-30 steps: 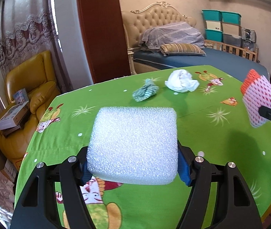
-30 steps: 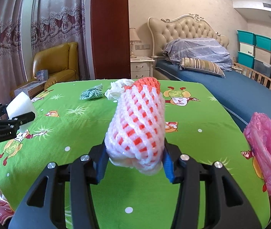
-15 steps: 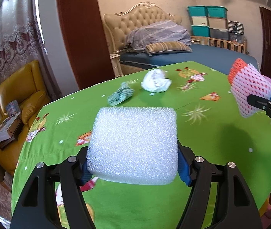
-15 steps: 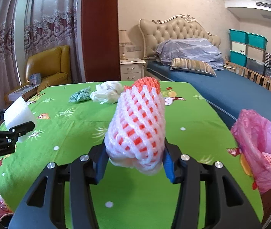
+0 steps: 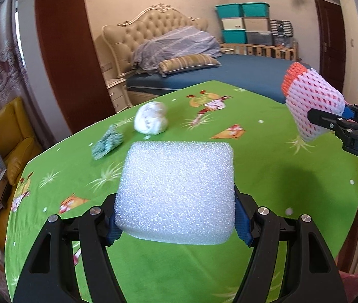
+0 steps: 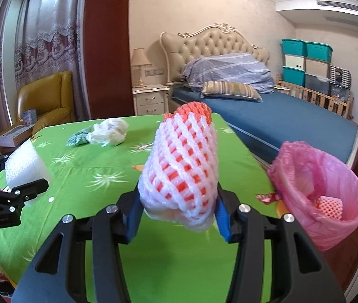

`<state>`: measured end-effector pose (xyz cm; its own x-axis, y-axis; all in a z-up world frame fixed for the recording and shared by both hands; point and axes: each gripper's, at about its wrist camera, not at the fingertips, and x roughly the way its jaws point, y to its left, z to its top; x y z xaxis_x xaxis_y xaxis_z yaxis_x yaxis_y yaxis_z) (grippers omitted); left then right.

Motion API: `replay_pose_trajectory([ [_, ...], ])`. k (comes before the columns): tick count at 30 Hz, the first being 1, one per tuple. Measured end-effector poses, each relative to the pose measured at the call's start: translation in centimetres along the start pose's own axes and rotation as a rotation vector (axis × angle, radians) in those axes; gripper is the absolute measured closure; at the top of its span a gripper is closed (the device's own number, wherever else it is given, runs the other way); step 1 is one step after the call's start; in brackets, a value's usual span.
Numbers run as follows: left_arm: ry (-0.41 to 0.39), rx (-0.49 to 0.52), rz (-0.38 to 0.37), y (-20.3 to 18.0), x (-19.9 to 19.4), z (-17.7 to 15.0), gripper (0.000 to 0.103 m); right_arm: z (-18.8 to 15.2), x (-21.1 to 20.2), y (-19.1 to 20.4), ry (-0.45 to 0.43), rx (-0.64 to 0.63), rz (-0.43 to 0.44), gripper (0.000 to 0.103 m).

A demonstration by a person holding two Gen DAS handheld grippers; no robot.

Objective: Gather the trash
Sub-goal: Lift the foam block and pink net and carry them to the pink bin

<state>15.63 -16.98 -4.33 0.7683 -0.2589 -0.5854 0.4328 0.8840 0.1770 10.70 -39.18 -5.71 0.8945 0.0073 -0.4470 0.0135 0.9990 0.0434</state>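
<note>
Above the green tablecloth (image 5: 267, 166), the left gripper (image 5: 176, 217) pinches a white foam block (image 5: 176, 192) across its near edge, and the right gripper (image 6: 179, 214) clamps a red-and-white foam fruit net (image 6: 181, 174) at its base. Both items appear light, soft and compressible, so side grips should hold without damage. Only the right wrist view shows the pink-lined trash bin (image 6: 330, 217), just beside the table edge. A crumpled white bag (image 5: 151, 121) and green wrapper (image 5: 107, 145) lie uncollected.

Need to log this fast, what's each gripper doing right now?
Left gripper: closed on the white foam block.
Right gripper: closed on the foam fruit net.
</note>
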Motion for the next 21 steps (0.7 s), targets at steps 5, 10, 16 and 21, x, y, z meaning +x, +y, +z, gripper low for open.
replay_pose_trajectory([
  [5, -0.003, 0.018, -0.047, -1.8, 0.5, 1.4, 0.037, -0.2, -0.8, -2.5, -0.011, 0.025, -0.046, 0.055],
  [10, -0.011, 0.047, -0.098, -4.4, 0.9, 3.2, 0.037, -0.8, -2.1, -5.3, -0.017, 0.055, -0.099, 0.055],
  [16, -0.011, 0.087, -0.163, -7.7, 1.4, 4.7, 0.037, -1.8, -4.0, -8.9, -0.017, 0.091, -0.165, 0.055],
  [21, 0.027, 0.129, -0.254, -11.5, 2.0, 5.3, 0.037, -3.0, -5.2, -11.9, -0.004, 0.111, -0.216, 0.055],
])
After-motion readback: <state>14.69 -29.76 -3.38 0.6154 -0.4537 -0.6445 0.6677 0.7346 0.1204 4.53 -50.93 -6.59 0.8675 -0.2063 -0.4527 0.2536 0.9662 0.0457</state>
